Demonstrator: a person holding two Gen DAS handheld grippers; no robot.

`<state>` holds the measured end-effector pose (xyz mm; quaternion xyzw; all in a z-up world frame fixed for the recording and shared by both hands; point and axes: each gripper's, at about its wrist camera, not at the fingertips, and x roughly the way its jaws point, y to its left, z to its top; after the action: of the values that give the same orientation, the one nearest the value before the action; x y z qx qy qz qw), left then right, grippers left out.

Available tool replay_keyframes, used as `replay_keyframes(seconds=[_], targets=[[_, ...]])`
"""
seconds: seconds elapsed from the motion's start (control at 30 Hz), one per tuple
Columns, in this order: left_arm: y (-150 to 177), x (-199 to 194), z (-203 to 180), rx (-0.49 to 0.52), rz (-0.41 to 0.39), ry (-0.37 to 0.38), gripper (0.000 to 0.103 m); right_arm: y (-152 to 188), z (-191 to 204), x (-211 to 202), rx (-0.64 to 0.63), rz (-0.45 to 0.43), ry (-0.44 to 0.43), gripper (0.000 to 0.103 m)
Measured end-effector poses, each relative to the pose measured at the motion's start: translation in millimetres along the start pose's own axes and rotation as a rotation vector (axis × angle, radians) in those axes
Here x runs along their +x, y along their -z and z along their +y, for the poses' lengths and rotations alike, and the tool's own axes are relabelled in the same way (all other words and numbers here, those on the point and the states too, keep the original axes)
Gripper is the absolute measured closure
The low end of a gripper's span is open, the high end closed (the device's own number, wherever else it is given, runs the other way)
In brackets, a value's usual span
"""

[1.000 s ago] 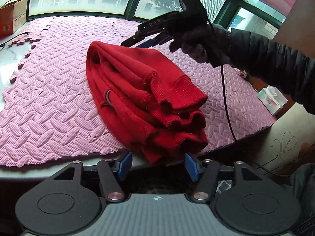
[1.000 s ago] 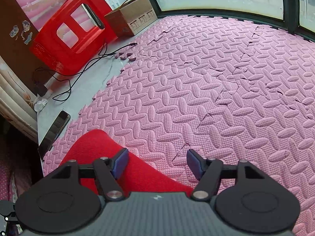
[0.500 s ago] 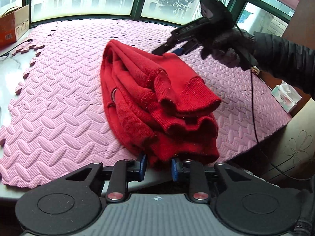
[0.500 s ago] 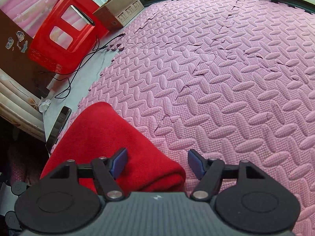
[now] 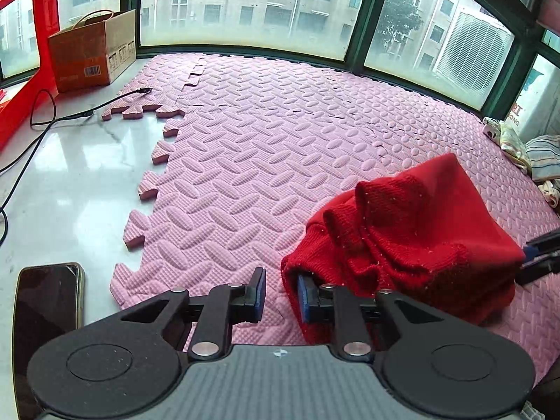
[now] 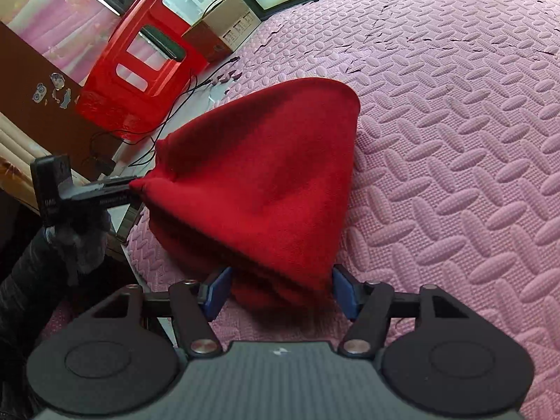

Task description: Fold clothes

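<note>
Since the earlier frame the red sweater [image 5: 420, 231] is sitting off to the right of the left wrist view instead of straight ahead, and in the right wrist view it is now filling the space ahead of the fingers. It is lying bunched in a thick folded bundle on the pink foam mat [image 5: 262, 161] covering the tabletop [image 5: 70, 175]. The right tongs [image 6: 281, 292] are standing wide apart, straddling the near end of the bundle without pinching it. The left tongs [image 5: 280, 295] are showing bare mat between narrowly parted jaws while cloth is lapping over one finger, so I cannot tell whether they are gripping. I am judging this as the shifting and squaring of a nearly finished fold; next the right tongs are needing to clamp the near edge. Counting: one sweater, two tongs, one phone [image 5: 45, 308], one cardboard box [image 5: 91, 52]
</note>
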<state>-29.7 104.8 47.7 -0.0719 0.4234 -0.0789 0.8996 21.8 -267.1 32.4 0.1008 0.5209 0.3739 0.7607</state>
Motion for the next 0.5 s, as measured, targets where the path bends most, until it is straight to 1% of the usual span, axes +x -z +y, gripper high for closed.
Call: replay_keyframes(seconds=[0.1, 0.2, 0.27, 0.3, 0.4, 0.5], targets=[[-15, 2, 11, -0.016, -0.022, -0.027, 0.073, -2, 13, -16, -0.052, -0.063, 0.044, 0.039], [-21, -18, 11, -0.013, -0.087, -0.051, 0.075, -20, 18, -30, -0.083, -0.14, 0.088, 0.039], [-26, -33, 6, -0.021, -0.14, -0.044, 0.077, -33, 22, -33, -0.106, -0.185, 0.133, 0.04], [-28, -40, 3, -0.023, -0.163, -0.033, 0.077, -45, 26, -30, -0.144, -0.201, 0.173, 0.04], [-36, -53, -23, 0.005, -0.211, 0.061, 0.078, -66, 31, -14, -0.146, -0.218, 0.197, 0.042], [-42, -49, -49, 0.043, -0.208, 0.163, 0.078, -81, 35, 8, -0.152, -0.223, 0.212, 0.044]])
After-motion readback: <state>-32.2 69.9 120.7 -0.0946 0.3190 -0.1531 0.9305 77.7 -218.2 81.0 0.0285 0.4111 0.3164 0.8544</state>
